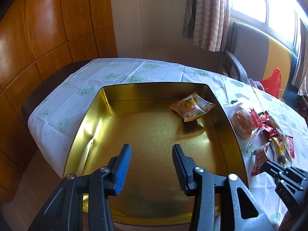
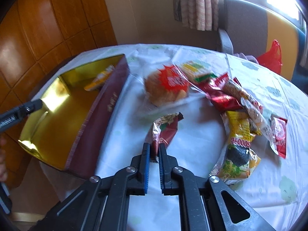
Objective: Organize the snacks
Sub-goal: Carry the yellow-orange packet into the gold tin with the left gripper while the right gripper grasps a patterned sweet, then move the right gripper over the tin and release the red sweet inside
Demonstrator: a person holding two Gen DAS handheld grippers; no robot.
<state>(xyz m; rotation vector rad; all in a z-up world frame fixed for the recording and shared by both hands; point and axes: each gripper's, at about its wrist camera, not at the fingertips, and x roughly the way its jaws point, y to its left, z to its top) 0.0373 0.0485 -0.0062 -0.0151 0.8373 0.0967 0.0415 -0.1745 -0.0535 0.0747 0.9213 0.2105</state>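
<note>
A gold-lined tin box [image 1: 92, 115] with a dark red outer wall [image 2: 104, 104] sits on the table. One yellow snack packet [image 1: 191, 106] lies in its far right corner. My left gripper [image 1: 152, 154] is open and empty above the box floor. My right gripper [image 2: 154, 150] is shut on the near end of a dark red flowered snack packet [image 2: 165, 129], right of the box. A pile of snacks lies beyond: a wrapped bun [image 2: 165, 88], red packets [image 2: 221, 94] and a yellow packet [image 2: 238, 140]. The right gripper [image 1: 269, 168] also shows in the left wrist view.
The table has a white cloth with green prints [image 1: 115, 71]. A grey and yellow chair [image 1: 250, 46] and a red plastic bag [image 1: 272, 82] stand at the far right. Wooden panelling [image 1: 48, 28] is on the left, a curtained window behind.
</note>
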